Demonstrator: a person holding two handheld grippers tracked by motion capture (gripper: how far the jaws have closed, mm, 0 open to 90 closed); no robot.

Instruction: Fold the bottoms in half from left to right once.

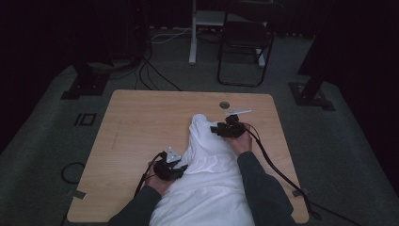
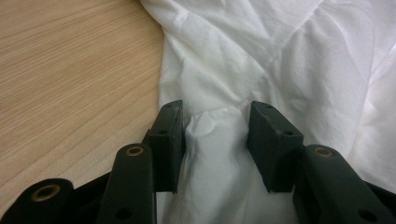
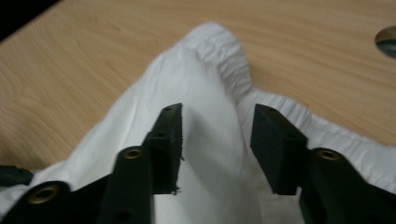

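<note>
A white garment with a gathered elastic hem lies on the wooden table, reaching from the front edge towards the middle. At its left side my left gripper is shut on a bunched fold of the cloth, which fills the gap between the pads. My right gripper hovers at the far tip of the garment and points left. In the right gripper view its jaws stand apart over the cloth, and the pads do not press on it.
A round cable hole sits in the tabletop just behind the right gripper. The right gripper's cable trails over the table's front right corner. A folding chair and floor cables lie beyond the table. Bare wood spreads to the left.
</note>
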